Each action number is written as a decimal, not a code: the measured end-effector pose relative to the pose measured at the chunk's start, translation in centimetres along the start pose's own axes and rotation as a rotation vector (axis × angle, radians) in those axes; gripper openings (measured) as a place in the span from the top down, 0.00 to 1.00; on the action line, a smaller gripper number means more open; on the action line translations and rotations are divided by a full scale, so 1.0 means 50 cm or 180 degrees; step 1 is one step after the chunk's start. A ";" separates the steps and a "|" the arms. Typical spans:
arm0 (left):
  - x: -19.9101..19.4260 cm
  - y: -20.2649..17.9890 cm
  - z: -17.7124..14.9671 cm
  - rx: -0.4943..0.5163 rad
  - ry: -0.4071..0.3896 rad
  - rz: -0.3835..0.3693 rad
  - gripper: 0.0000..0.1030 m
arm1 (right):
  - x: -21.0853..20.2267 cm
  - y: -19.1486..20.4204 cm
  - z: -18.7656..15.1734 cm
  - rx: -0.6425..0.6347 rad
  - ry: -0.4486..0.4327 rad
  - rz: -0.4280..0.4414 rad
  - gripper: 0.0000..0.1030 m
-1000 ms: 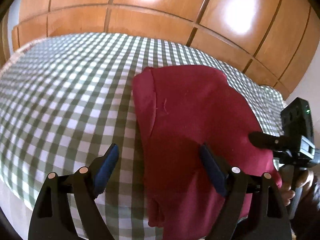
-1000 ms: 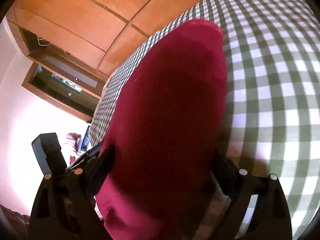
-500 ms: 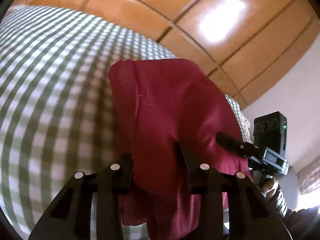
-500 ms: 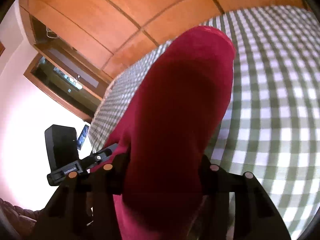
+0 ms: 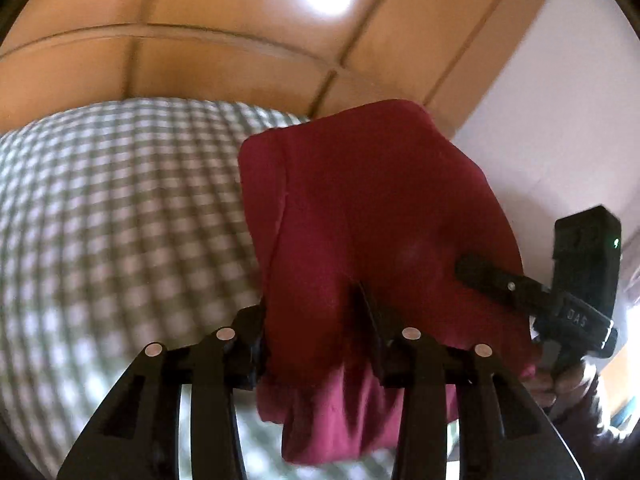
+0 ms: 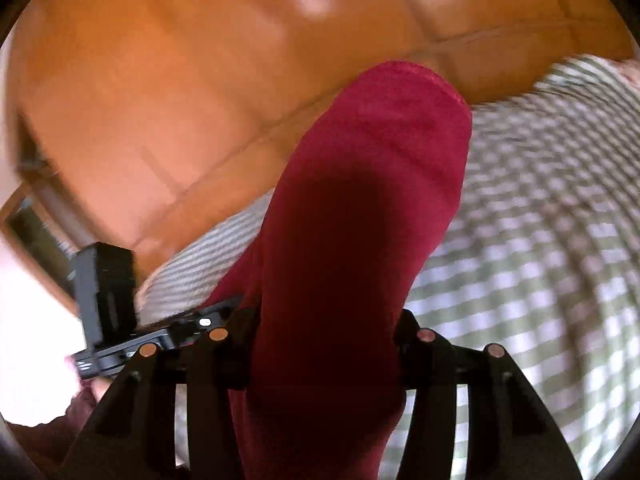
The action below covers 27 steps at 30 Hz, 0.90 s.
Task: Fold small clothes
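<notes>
A dark red garment is held by its near edge between both grippers, above the green-and-white checked bed cover. My left gripper is shut on the cloth's left part, and a bunch hangs below its fingers. My right gripper is shut on a thick fold of the same garment, which rises away from it over the bed cover. A finger of the right gripper shows at the garment's right side. A finger of the left gripper shows at lower left in the right wrist view.
Glossy orange-brown wooden panels stand behind the bed. A white wall lies to the right. A person's hand holds the right gripper's handle. Both views are blurred by motion.
Both grippers went from open around the garment's near edge to shut on it. They then lifted it and swung it sideways, so more wooden panelling and less bed cover shows.
</notes>
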<state>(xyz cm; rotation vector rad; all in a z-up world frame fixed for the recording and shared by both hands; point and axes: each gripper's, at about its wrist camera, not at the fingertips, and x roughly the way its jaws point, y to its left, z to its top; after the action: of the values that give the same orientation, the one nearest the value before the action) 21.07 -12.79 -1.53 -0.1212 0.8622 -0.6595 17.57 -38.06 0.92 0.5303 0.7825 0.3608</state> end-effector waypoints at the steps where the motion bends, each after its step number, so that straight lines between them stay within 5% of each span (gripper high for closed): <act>1: 0.044 -0.017 0.006 0.0101 0.0126 0.0214 0.63 | 0.011 -0.031 -0.004 0.0079 0.0049 -0.0122 0.54; 3: 0.099 -0.033 0.003 0.0293 0.0290 0.0458 0.59 | 0.031 -0.085 -0.023 0.0287 0.0167 -0.0201 0.47; 6: 0.120 -0.043 -0.014 0.0434 0.0176 0.0773 0.32 | 0.021 -0.118 -0.049 0.0392 0.0131 -0.0281 0.30; 8: 0.105 -0.039 -0.018 0.0368 0.0109 0.0750 0.32 | -0.005 -0.101 -0.050 0.0257 0.0056 -0.0455 0.30; 14: 0.066 -0.025 -0.019 0.0374 -0.0157 0.0942 0.32 | -0.103 0.030 -0.055 -0.0505 -0.0339 -0.0837 0.60; 18: 0.079 -0.026 -0.034 0.0344 -0.0090 0.1091 0.30 | -0.087 0.081 -0.120 -0.0908 -0.0086 -0.0953 0.76; 21: 0.103 -0.013 -0.034 0.0272 -0.0052 0.1182 0.21 | -0.027 0.051 -0.175 -0.0780 0.0279 -0.1141 0.78; 27: 0.093 -0.022 -0.036 0.0250 -0.0085 0.1272 0.18 | -0.015 0.053 -0.204 -0.0741 0.0110 -0.1339 0.78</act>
<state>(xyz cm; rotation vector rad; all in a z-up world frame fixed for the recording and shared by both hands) 21.36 -16.11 -5.43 0.1117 0.8039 -0.3155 9.18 -33.09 -3.16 0.1337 0.8501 0.0685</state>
